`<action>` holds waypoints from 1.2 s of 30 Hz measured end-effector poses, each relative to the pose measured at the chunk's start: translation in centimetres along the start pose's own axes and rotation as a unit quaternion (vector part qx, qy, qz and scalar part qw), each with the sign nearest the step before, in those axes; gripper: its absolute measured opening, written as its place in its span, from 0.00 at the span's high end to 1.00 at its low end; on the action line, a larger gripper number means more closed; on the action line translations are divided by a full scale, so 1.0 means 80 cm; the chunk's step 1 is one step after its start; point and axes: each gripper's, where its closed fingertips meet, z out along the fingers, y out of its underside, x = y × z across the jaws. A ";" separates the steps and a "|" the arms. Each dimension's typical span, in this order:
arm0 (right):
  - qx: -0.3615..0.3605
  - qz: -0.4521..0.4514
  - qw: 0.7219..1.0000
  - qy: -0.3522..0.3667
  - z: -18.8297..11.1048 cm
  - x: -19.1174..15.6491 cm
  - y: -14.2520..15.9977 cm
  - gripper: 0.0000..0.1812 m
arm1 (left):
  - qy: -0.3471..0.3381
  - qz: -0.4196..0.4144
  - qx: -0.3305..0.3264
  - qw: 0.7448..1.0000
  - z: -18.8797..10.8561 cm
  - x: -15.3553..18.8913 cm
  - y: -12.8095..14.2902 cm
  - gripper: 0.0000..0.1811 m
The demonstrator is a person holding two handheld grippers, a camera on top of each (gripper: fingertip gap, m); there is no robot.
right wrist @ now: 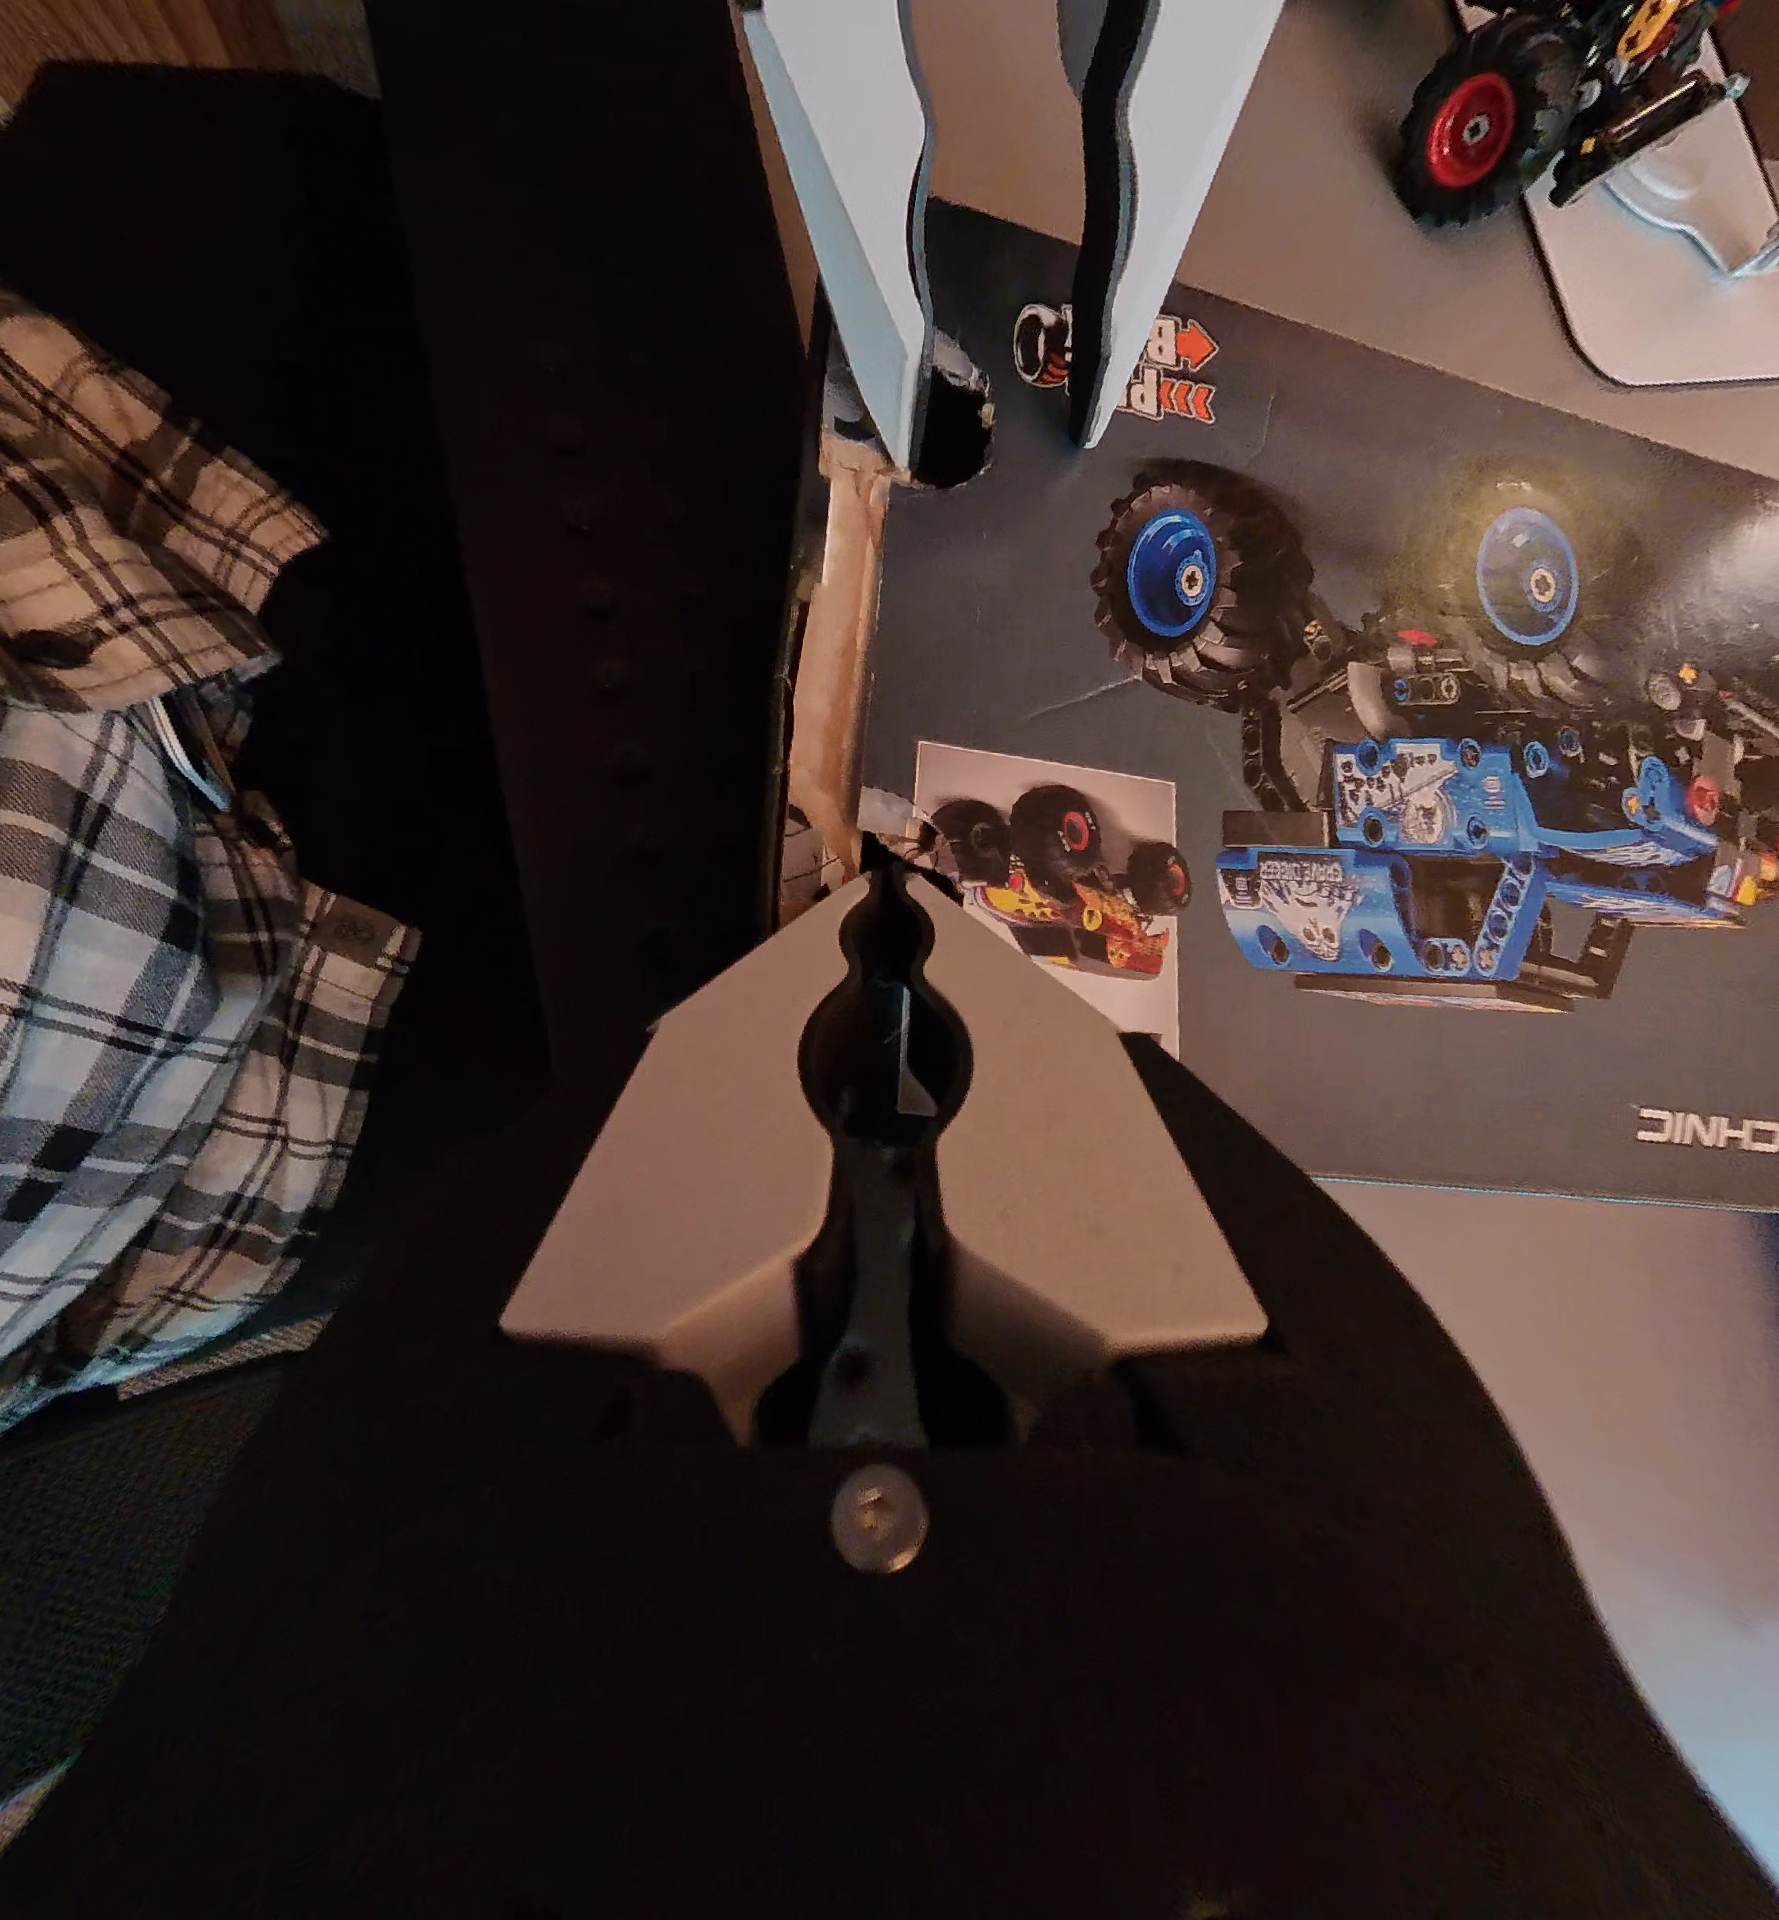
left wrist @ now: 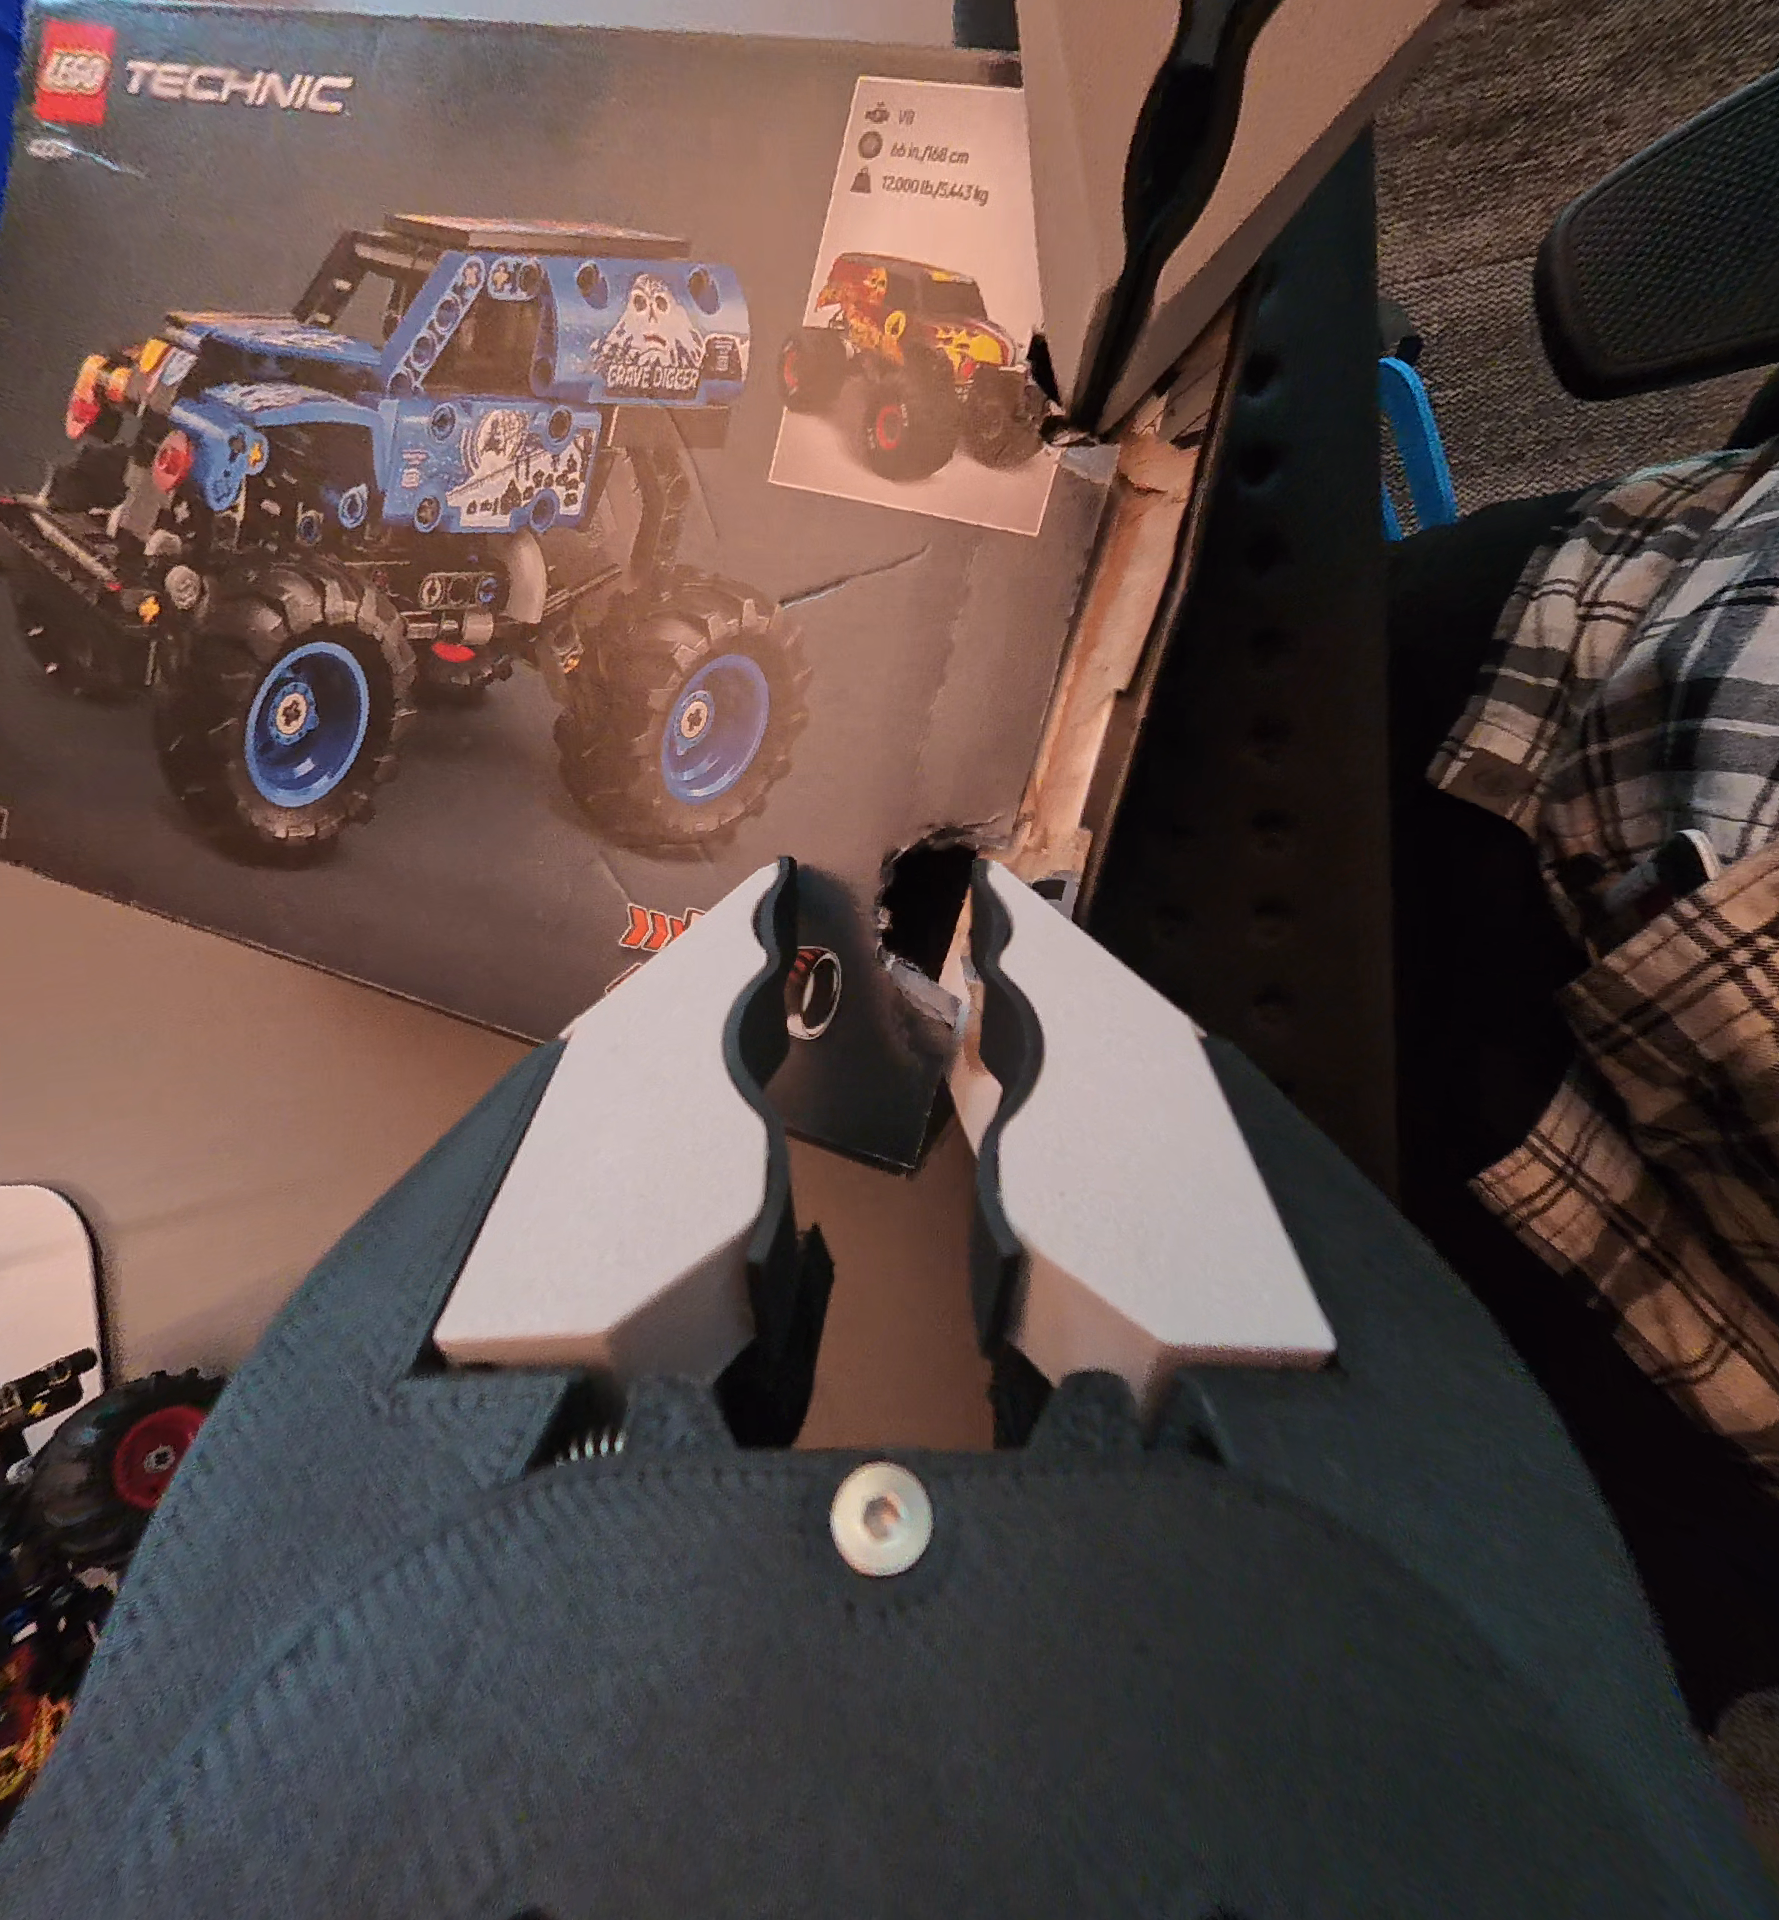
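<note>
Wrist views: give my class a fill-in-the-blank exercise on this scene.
1. At the torn corner of the box, the left tool is ____.
2. The right tool is ____ on the box's edge.
3. The built toy truck has a wheel with a ____ hub.
Missing words: open; shut; red.

Grey table (left wrist: 189, 1091) with flat toy box (left wrist: 511, 520), toy truck (right wrist: 1508, 104), white stand base (right wrist: 1685, 301).

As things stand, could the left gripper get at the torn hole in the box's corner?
Probably yes. The left gripper is open, its tips right at the torn hole in the toy box, with nothing between. The right gripper is pinching the box's edge farther along, clear of it.
</note>
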 end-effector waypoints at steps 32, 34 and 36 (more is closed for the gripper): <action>-0.092 -0.046 0.992 -0.078 0.000 0.007 0.003 1.00 | 0.070 0.019 -0.081 0.994 -0.011 0.015 0.008 0.90; -0.086 -0.043 0.991 -0.088 0.002 0.005 0.004 1.00 | 0.073 0.020 -0.081 0.994 -0.010 0.017 0.008 0.90; -0.077 -0.046 0.991 -0.097 0.004 0.003 0.004 1.00 | 0.078 0.018 -0.072 0.994 -0.009 0.018 0.008 0.89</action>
